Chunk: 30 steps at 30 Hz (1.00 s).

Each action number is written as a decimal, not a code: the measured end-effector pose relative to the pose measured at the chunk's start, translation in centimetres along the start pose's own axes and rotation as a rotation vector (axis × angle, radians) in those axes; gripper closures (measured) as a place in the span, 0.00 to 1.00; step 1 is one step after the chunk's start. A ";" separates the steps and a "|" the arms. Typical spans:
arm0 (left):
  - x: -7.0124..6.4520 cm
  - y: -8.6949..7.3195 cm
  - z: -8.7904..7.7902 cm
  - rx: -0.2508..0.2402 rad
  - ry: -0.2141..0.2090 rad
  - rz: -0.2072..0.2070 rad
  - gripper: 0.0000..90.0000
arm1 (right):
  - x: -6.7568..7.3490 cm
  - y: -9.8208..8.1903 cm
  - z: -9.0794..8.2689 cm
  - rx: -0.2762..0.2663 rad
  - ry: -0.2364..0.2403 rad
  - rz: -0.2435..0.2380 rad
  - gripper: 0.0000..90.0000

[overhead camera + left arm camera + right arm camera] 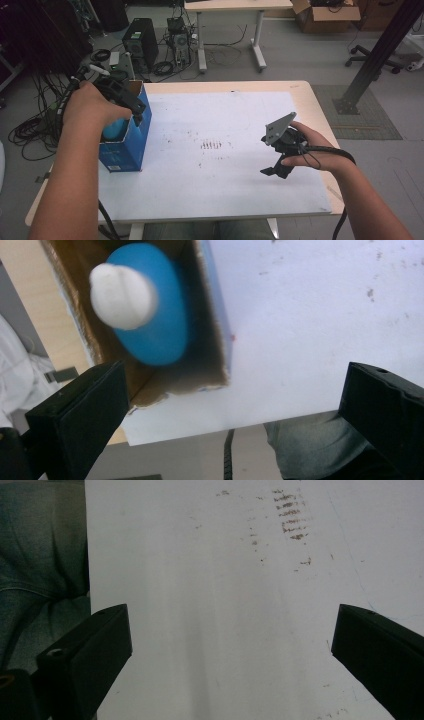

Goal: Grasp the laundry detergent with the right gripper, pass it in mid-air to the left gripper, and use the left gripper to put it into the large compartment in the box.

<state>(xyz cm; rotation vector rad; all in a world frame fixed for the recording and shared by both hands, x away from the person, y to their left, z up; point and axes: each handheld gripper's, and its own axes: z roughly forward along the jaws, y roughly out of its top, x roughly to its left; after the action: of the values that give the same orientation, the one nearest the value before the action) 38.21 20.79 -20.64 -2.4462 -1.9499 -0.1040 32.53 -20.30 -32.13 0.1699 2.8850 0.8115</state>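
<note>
A blue bottle (150,315) with a white cap is seen standing inside the open blue box (125,145) at the left edge of the surface (225,150). The left gripper (131,107) is held over the box, fingers spread wide and empty. The right gripper (280,165) is held above the bare surface, fingers likewise spread apart.

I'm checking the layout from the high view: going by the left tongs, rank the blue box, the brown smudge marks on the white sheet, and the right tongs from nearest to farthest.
1. Blue box: right under the left tongs, at the table's left edge.
2. Brown smudge marks: mid-sheet, to the right of the box.
3. Right tongs: farthest, on the right side of the sheet.
</note>
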 end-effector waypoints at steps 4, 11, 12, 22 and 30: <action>-1.4 0.0 -1.0 -0.023 0.013 0.053 0.00 | 0.1 -0.1 -0.5 -0.001 -0.006 0.000 0.03; -5.3 0.1 -2.3 -0.049 0.039 0.287 0.00 | 0.2 -0.3 -1.0 -0.001 -0.013 0.005 0.03; -5.6 0.0 -2.3 -0.046 0.037 0.304 0.00 | 0.2 -0.4 -1.1 0.002 -0.014 0.007 0.03; -9.9 -0.7 -2.0 -0.041 0.054 0.625 0.00 | 0.2 -0.4 -1.7 0.020 -0.015 0.004 0.03; -12.3 -1.2 -1.0 -0.023 0.063 0.820 0.00 | 0.0 0.3 -1.8 0.032 -0.009 0.000 0.03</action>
<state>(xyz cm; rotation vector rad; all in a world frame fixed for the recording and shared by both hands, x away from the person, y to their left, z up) 34.22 9.03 -20.38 -2.9729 -0.7983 -0.1820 32.31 -20.93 -30.48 0.1759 2.8906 0.7633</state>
